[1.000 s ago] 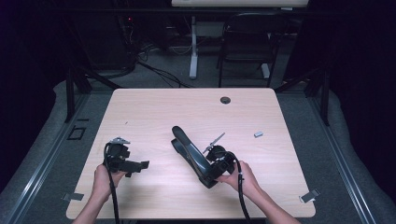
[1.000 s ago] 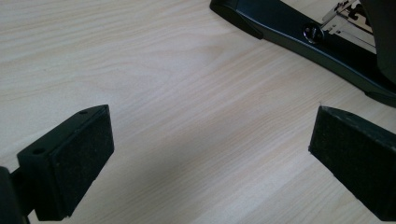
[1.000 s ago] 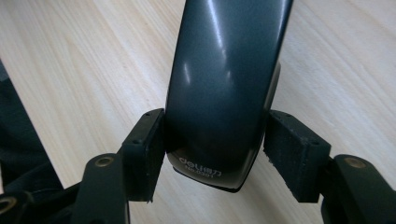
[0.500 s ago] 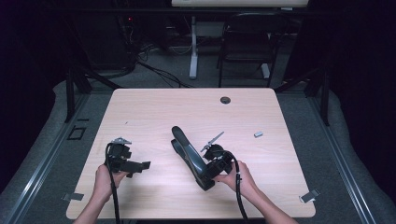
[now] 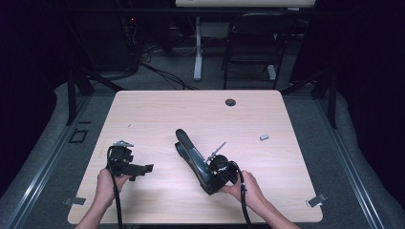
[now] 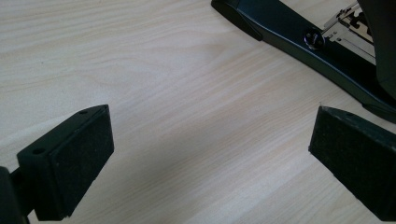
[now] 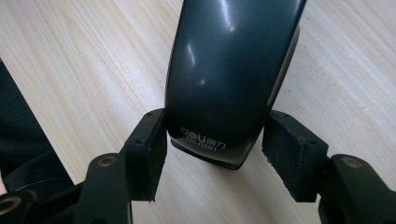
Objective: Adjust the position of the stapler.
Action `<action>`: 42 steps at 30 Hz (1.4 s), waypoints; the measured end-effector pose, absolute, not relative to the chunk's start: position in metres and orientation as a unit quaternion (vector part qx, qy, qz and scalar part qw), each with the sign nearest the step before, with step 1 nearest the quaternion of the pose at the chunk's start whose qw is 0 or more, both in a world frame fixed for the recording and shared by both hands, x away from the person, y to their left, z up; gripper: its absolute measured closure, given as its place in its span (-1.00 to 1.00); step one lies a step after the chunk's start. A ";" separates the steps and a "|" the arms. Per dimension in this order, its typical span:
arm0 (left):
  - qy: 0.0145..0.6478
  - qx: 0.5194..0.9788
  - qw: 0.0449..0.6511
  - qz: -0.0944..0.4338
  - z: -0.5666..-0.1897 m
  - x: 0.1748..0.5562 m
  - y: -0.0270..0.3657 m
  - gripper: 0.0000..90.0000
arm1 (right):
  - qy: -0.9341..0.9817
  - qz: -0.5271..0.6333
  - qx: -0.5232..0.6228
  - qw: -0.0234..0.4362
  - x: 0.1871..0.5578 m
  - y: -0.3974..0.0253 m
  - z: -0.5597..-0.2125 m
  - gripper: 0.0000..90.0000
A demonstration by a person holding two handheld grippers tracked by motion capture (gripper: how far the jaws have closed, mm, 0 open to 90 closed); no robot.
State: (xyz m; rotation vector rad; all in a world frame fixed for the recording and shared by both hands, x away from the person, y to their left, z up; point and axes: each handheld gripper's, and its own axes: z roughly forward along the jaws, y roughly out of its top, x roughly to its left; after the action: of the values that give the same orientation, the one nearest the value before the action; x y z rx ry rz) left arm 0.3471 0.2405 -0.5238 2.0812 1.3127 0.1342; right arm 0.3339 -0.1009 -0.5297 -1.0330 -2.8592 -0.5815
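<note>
Stapler (image 5: 193, 155): a dark, glossy one lying on the pale wooden table (image 5: 191, 114), a little right of centre and toward the person's edge, its long body running diagonally up and to the left in the high view. Its top arm looks lifted, with a thin metal part (image 5: 217, 149) sticking out beside it. In the right gripper view the rounded end of the stapler (white lettering on it) sits between the two black jaws of the right gripper (image 7: 215, 156); the left pad touches its side, while the right pad stands just off it, so the jaws bracket it without a firm clamp. The left gripper (image 6: 210, 154) has its jaws spread wide over bare wood, holding nothing, with the stapler's base across the top right of its view. A small grey block (image 5: 264, 137) lies well apart to the right.
</note>
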 end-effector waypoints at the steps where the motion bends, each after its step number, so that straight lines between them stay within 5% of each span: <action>1: 0.503 0.796 0.333 0.052 -0.524 0.347 0.240 -1.00 | -0.924 -0.189 -0.332 0.021 0.333 -0.100 -0.530 -0.11; 13: 0.515 0.789 0.329 0.060 -0.521 0.346 0.239 -1.00 | -0.929 -0.218 -0.295 0.057 0.320 -0.072 -0.543 -0.08; 19: 0.517 0.788 0.328 0.063 -0.519 0.345 0.234 -1.00 | -0.932 -0.239 -0.268 0.053 0.315 -0.050 -0.546 0.11; 30: 0.524 0.786 0.317 0.079 -0.513 0.338 0.215 -1.00 | -0.931 -0.245 -0.264 0.054 0.320 -0.056 -0.540 -0.20; 42: 0.524 0.775 0.344 0.076 -0.503 0.340 0.177 -1.00 | -0.909 -0.251 -0.332 0.038 0.333 -0.123 -0.516 -0.59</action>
State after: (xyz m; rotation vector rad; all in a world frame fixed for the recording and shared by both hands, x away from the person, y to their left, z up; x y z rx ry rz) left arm 0.3401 0.1774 -0.5028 2.0146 1.3616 0.1966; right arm 0.3330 -0.1229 -0.5158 -1.0175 -2.7873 -0.7691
